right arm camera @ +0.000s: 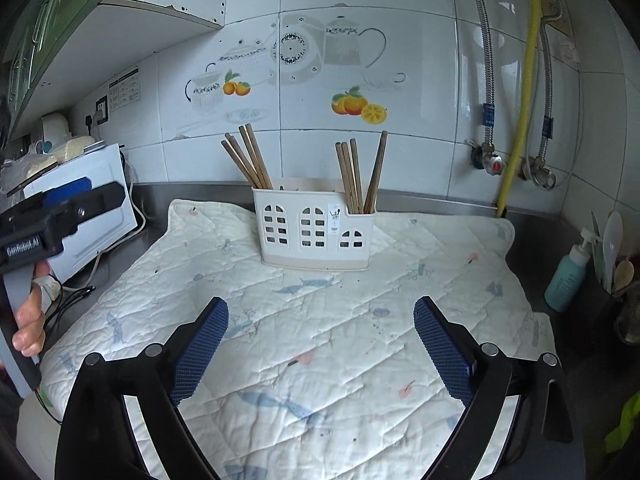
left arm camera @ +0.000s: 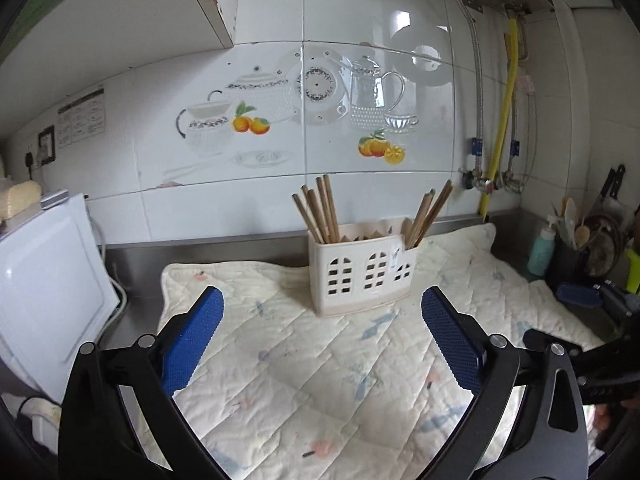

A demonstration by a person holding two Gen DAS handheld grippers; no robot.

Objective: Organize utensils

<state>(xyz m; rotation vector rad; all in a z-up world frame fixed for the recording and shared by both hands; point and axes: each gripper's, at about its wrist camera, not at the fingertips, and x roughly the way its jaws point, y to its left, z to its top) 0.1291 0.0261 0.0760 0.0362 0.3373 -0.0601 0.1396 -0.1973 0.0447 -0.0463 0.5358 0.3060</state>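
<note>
Left wrist view first: the left gripper [left arm camera: 322,302] hangs over the quilted mat [left arm camera: 304,364], its blue fingers [left arm camera: 192,344] spread wide with nothing between them. Straight ahead stands the holder [left arm camera: 362,274], a white caddy with little window cut-outs, set on the mat near the tiled wall. One bunch of chopsticks [left arm camera: 318,210] leans out of its left compartment, a second bunch [left arm camera: 430,212] out of its right.

Over to the right wrist view, and it's the same story: the right gripper [right arm camera: 320,318] is wide open and empty, well back from the holder [right arm camera: 314,228]. Both bunches stand upright-ish in their end compartments; whether anything sits in the middle one, I can't tell. At the left edge a hand [right arm camera: 28,320] carries the left gripper.

Scanning the mat now: no loose chopstick, spoon or fork shows anywhere on it. By the look of it, the sorting is done or very nearly so. Nothing left to pick up that these views reveal.
</note>
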